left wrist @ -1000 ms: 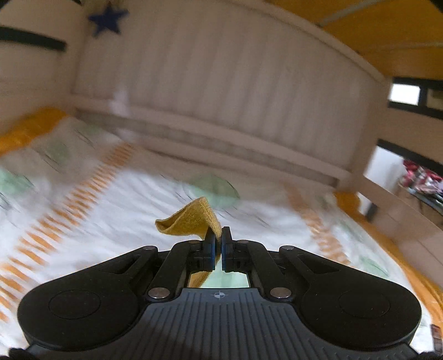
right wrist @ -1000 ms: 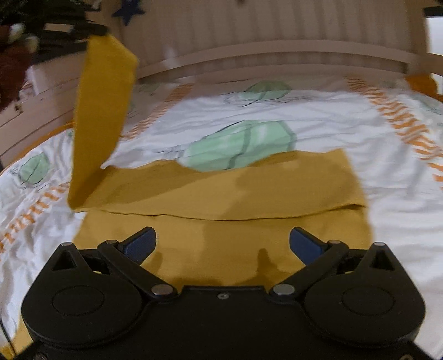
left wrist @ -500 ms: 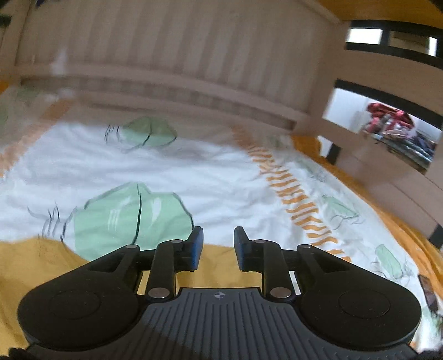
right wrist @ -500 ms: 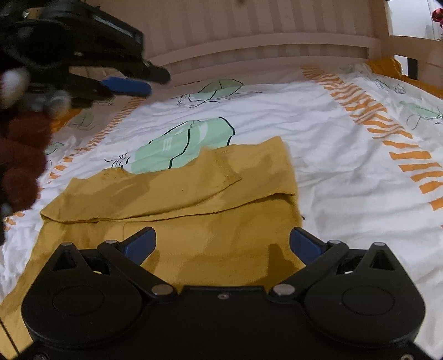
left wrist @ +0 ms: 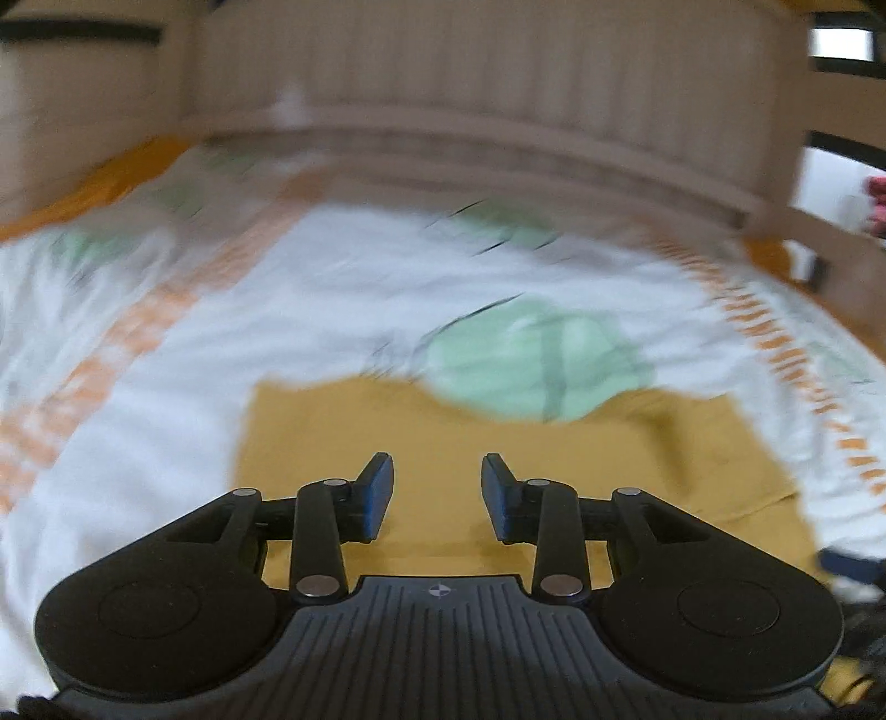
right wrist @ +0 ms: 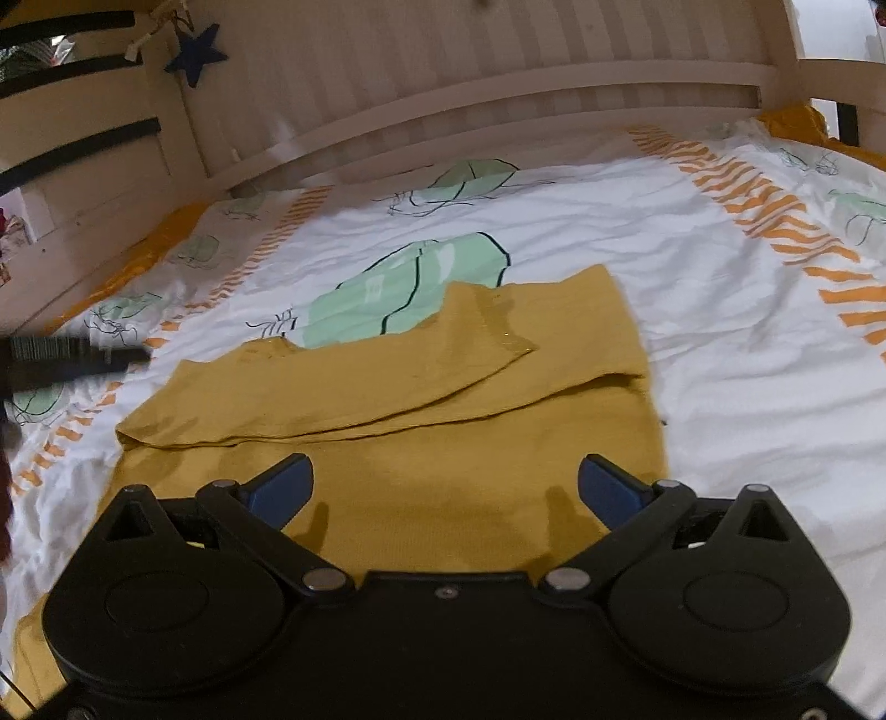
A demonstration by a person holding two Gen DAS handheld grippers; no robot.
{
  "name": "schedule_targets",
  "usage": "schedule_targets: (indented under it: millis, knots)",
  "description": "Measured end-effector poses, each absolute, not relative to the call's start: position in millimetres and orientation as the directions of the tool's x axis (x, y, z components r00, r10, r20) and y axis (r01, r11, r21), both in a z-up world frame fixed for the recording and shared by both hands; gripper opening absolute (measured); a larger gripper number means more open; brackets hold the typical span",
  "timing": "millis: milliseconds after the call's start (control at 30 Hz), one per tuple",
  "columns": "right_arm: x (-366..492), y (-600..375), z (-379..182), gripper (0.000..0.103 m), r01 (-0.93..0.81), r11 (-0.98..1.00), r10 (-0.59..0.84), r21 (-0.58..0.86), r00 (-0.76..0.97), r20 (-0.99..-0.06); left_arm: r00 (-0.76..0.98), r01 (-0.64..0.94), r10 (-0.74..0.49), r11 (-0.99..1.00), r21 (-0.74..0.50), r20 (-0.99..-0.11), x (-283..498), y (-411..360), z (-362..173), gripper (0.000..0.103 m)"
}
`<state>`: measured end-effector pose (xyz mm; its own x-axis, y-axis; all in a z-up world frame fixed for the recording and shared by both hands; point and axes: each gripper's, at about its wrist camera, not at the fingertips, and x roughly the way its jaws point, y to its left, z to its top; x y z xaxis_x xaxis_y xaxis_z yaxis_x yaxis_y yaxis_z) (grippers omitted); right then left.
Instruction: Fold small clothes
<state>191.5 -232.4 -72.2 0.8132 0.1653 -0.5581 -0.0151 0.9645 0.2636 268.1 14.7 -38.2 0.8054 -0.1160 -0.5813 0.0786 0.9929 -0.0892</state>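
Observation:
A mustard-yellow garment (right wrist: 421,443) lies flat on the bed, its far part folded over toward me with a sleeve laid across it. My right gripper (right wrist: 446,482) hovers over the garment's near half, jaws wide open and empty. In the blurred left wrist view my left gripper (left wrist: 437,493) hangs low over the same yellow garment (left wrist: 443,437), its jaws opening with nothing between the blue pads. Part of the left gripper (right wrist: 77,357) also shows as a dark bar at the left edge of the right wrist view.
The bed has a white sheet (right wrist: 692,288) printed with green cactus shapes and orange stripes. A slatted wooden headboard (right wrist: 498,72) closes the far side, with a rail at the left. A blue star (right wrist: 196,52) hangs on the left post.
My left gripper let go of the yellow sleeve it held up, opened, and dropped low over the garment. The sleeve now lies folded across the garment. The right gripper barely moved.

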Motion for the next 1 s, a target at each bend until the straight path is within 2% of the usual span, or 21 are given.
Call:
schedule_targets:
  millis: [267, 433, 567, 733, 900, 933, 1000]
  knots:
    - [194.6, -219.0, -88.8, 0.099, -0.020, 0.975, 0.153, 0.221, 0.785, -0.601, 0.753, -0.050, -0.046, 0.991, -0.127, -0.657, 259.5, 65.7, -84.0, 0.034]
    - [196.0, -215.4, -93.9, 0.099, -0.018, 0.979, 0.142, 0.203, 0.776, -0.615, 0.781, -0.017, -0.060, 0.993, -0.118, -0.622, 253.6, 65.6, -97.1, 0.034]
    - [196.5, -213.2, -98.4, 0.099, -0.014, 0.980, 0.136, 0.196, 0.770, -0.623, 0.803, 0.008, -0.060, 0.996, -0.090, -0.593, 250.5, 59.3, -107.5, 0.041]
    - [199.7, -208.7, -100.9, 0.102, -0.019, 0.985, 0.124, 0.169, 0.760, -0.638, 0.807, 0.008, -0.101, 0.987, -0.161, -0.581, 253.0, 68.6, -115.7, 0.043]
    - [201.4, -207.3, -99.8, 0.102, -0.023, 0.988, 0.118, 0.154, 0.752, -0.648, 0.811, 0.007, -0.053, 0.997, -0.080, -0.583, 252.1, 55.2, -117.1, 0.044]
    - [201.9, -207.9, -98.6, 0.101, -0.022, 0.987, 0.121, 0.158, 0.750, -0.650, 0.811, 0.007, -0.040, 0.998, -0.059, -0.584, 251.9, 52.0, -117.3, 0.044]
    - [202.3, -210.7, -93.1, 0.088, -0.030, 0.983, 0.139, 0.179, 0.754, -0.642, 0.812, 0.006, -0.021, 1.000, -0.027, -0.584, 251.8, 47.3, -117.4, 0.044]
